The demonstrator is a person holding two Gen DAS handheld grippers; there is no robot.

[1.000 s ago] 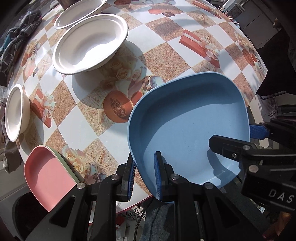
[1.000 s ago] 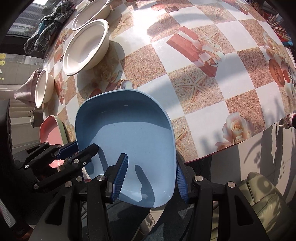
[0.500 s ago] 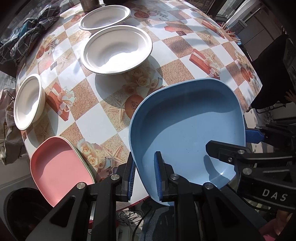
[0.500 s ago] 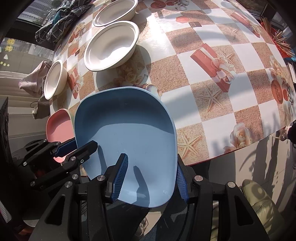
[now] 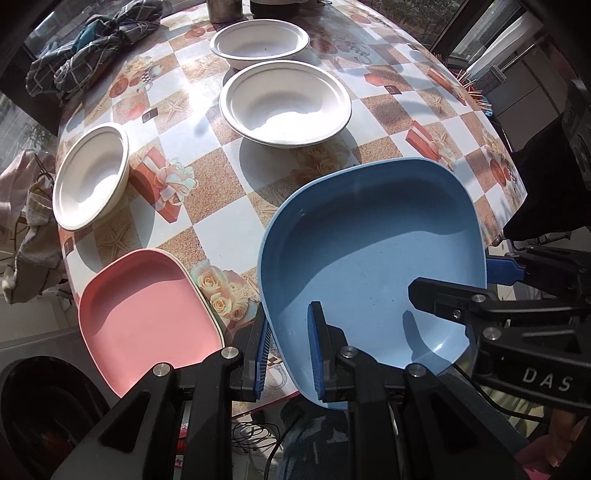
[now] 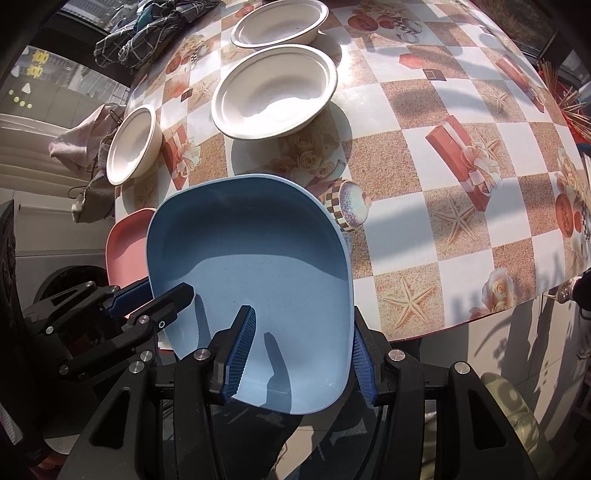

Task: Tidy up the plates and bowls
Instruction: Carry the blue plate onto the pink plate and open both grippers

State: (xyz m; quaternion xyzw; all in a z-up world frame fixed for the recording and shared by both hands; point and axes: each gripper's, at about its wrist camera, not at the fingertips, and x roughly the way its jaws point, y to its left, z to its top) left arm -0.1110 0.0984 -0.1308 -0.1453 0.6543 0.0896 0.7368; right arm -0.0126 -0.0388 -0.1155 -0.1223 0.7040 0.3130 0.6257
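A blue square plate (image 5: 369, 251) (image 6: 251, 251) hangs over the near table edge, held between both grippers. My left gripper (image 5: 290, 347) (image 6: 151, 295) is shut on its left rim. My right gripper (image 6: 301, 354) (image 5: 450, 278) is shut on its near right corner, with one finger inside the dish and one outside the rim. A pink plate (image 5: 144, 306) (image 6: 125, 243) lies on the table to the left, with another plate's pale rim under it. Three white bowls (image 5: 284, 103) (image 5: 258, 37) (image 5: 90, 177) stand farther back.
The round table (image 5: 388, 122) has a checked tablecloth with printed pictures. A bundled plaid cloth (image 5: 88, 40) and a metal can (image 5: 223, 9) sit at the far side. A rag (image 5: 26, 221) hangs off the left edge. Sticks (image 6: 565, 99) stand at the right.
Both grippers have carried the blue plate upward and to the left, closer to the pink plate. More of the table and a third bowl have come into view. Neither grip has changed.
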